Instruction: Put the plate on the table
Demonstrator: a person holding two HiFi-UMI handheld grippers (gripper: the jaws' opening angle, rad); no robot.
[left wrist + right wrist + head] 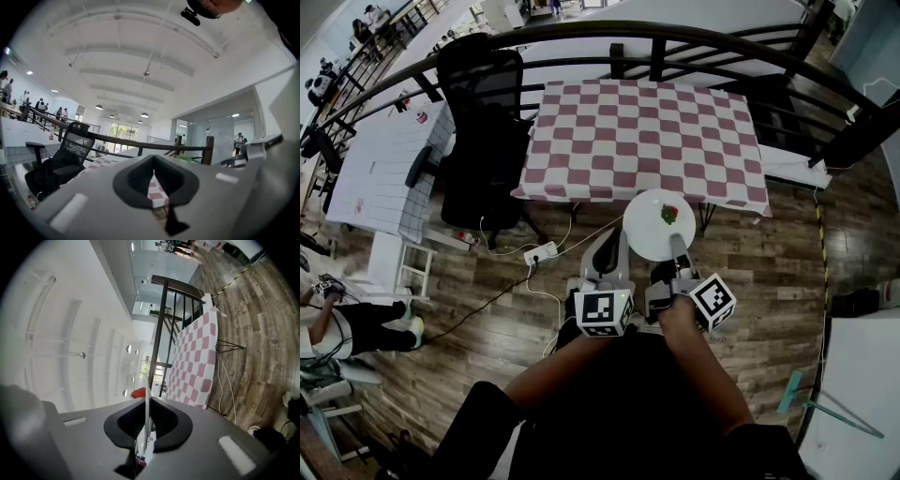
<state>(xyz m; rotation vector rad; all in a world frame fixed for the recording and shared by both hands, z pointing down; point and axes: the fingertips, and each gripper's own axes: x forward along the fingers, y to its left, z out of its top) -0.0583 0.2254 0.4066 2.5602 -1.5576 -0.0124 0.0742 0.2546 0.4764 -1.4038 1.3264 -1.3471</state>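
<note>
A round white plate [654, 228] with a small red and green bit of food [669, 215] on it hangs over the wooden floor, just in front of the table's near edge. My right gripper [678, 247] is shut on the plate's near rim. In the right gripper view the plate [146, 420] shows edge-on between the jaws of the right gripper [147, 402], with the red food [138, 393] beyond them. The table [642, 131] wears a red and white checked cloth. My left gripper [610, 255] is beside the plate on its left, shut on nothing [153, 159].
A black office chair [483, 122] stands at the table's left end. A dark curved railing [675, 36] runs behind the table. A white power strip [541, 252] with cables lies on the floor near the left gripper. A white tiled table [380, 164] is further left.
</note>
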